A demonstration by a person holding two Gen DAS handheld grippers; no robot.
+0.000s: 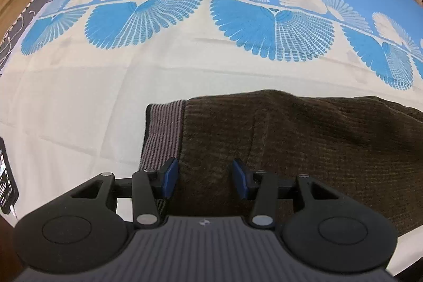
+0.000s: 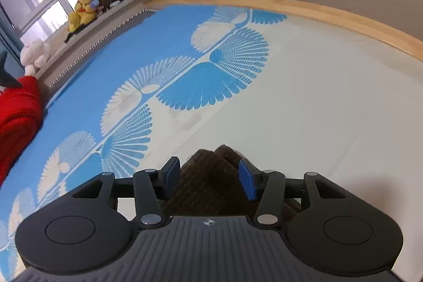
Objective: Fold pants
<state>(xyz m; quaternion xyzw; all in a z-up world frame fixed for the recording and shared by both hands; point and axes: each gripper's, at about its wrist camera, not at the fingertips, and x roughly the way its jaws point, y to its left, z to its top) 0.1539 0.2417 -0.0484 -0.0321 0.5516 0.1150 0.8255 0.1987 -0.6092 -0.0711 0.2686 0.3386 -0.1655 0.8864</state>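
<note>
pants: dark brown ribbed knit pants (image 1: 304,149) folded on blue-and-cream patterned bed sheet (image 1: 105,86)
left tongs (image 1: 205,177): released, above waistband end
right tongs (image 2: 210,180): released, pants' edge between pads, untouched

Ribbed brown cloth pants (image 1: 304,144) on smooth bedsheet (image 1: 79,97)

Dark brown pants (image 1: 304,149) lying folded on a bed sheet.
The fabric is ribbed, corduroy-like; a grey striped elastic waistband (image 1: 162,134) forms the left end in the left wrist view, and the body extends rightward, flat with soft creases. In the right wrist view a rounded brown fabric end (image 2: 208,176) rests on the sheet's white part.
</note>
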